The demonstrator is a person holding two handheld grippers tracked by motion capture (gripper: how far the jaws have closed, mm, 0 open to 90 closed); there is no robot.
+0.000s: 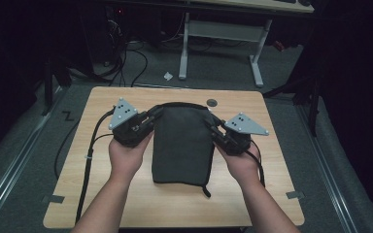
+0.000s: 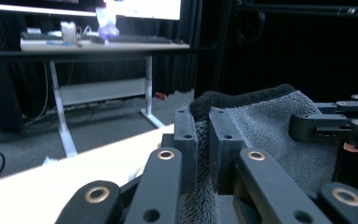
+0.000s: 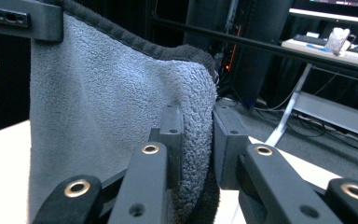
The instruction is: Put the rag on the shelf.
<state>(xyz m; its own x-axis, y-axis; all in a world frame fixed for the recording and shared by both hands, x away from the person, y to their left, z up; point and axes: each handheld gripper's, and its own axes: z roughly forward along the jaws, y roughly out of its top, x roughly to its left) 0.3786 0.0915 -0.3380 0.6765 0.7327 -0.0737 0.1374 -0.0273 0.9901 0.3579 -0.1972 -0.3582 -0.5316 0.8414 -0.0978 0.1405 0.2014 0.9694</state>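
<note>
Both grippers grip the top edge of a dark grey towel (image 1: 182, 143), one at each upper corner. At the near edge of the high view the person's forearms come in from below and spread slightly outward; the left hand (image 1: 126, 156) wraps the body of the left gripper (image 1: 151, 118), and the right hand (image 1: 243, 162) wraps the right gripper (image 1: 213, 127). Each gripper is angled inward toward the cloth, its grey three-cornered plate facing up.

In the left gripper view its jaws are clenched on a fold of fluffy cloth (image 2: 270, 135) with a darker hem along the top; the right gripper (image 2: 335, 123) bites the far corner. In the right gripper view its own jaws likewise pinch the towel (image 3: 107, 116), and the left gripper (image 3: 21, 18) holds the far corner at the upper left.

The towel hangs stretched between them over the middle of the wooden table (image 1: 102, 199), its lower edge near the front part of the tabletop and a short loop trailing at its lower right corner. Bare tabletop lies on either side of the towel and in front of it. A small dark disc (image 1: 212, 102) sits near the table's far edge, just past the towel.

Beyond the table is grey floor with cables and a white-legged desk (image 1: 257, 63). No writing can be read anywhere.
</note>
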